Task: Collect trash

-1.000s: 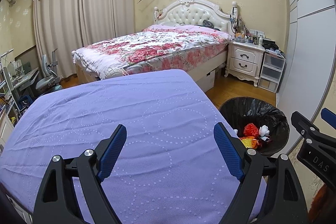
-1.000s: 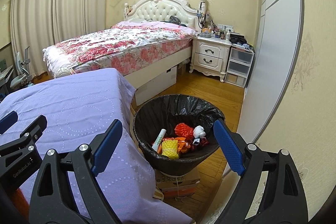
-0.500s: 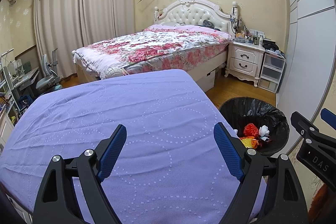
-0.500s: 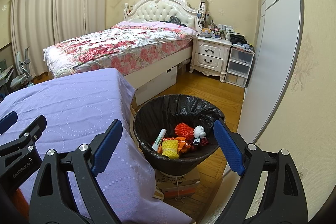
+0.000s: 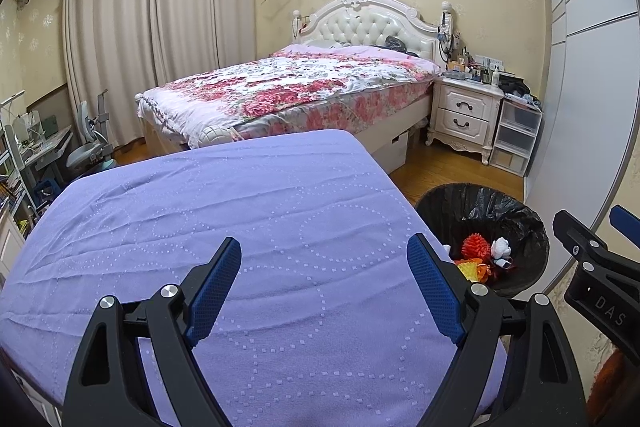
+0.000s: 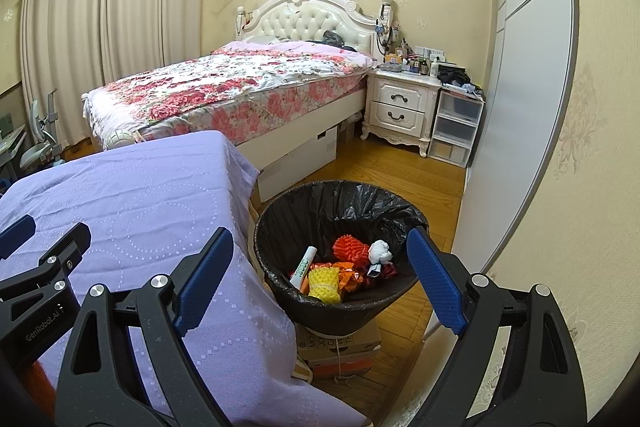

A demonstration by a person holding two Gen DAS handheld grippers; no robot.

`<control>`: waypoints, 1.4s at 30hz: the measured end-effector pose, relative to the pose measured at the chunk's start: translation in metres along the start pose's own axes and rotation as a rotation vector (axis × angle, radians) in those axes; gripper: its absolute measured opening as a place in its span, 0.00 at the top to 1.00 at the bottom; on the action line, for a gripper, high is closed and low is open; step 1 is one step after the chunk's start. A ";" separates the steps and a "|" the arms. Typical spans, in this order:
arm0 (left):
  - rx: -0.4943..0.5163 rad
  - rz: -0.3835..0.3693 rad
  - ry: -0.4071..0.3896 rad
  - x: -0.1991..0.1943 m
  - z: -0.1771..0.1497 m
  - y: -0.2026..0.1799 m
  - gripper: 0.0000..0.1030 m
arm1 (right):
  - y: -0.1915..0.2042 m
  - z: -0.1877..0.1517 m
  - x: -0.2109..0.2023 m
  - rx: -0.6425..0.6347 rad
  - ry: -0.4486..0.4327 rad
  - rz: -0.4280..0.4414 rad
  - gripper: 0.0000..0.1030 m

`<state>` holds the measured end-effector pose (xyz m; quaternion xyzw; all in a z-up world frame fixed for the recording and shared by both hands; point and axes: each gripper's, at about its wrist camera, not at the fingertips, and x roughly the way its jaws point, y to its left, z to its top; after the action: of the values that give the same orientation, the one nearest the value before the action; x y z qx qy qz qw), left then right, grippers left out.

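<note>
A black-lined trash bin [image 6: 340, 203] stands on the floor right of the purple-covered table [image 6: 140, 199]. Inside lie an orange spiky ball [image 6: 350, 247], a yellow foam net [image 6: 324, 281], a white tube [image 6: 303, 265] and a white crumpled wad [image 6: 379, 251]. My right gripper [image 6: 320, 267] hangs open in front of the bin, nothing between its blue pads. My left gripper [image 5: 324, 281] is open over the bare purple cloth [image 5: 240, 211], also empty. In the left wrist view the bin [image 5: 516, 223] sits at the right, and the right gripper's black frame [image 5: 592, 267] shows beside it.
A bed with a floral cover [image 5: 292, 91] stands beyond the table. A white nightstand [image 6: 400, 107] and plastic drawers [image 6: 458, 127] sit against the far wall. A wardrobe door [image 6: 520, 87] runs along the right. A cardboard box [image 6: 340, 347] lies under the bin. A desk and chair [image 5: 80, 143] stand at left.
</note>
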<state>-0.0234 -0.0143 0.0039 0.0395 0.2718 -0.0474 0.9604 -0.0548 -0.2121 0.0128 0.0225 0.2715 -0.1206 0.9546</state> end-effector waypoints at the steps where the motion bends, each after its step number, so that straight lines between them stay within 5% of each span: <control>1: 0.000 0.000 0.000 0.000 0.000 0.000 0.20 | 0.000 0.000 0.000 0.000 0.000 0.000 0.16; 42: -0.038 -0.016 -0.020 -0.004 -0.001 -0.005 0.18 | 0.001 0.000 -0.002 -0.003 -0.001 0.004 0.16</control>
<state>-0.0280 -0.0185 0.0049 0.0184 0.2632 -0.0500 0.9633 -0.0559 -0.2108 0.0139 0.0217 0.2712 -0.1186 0.9549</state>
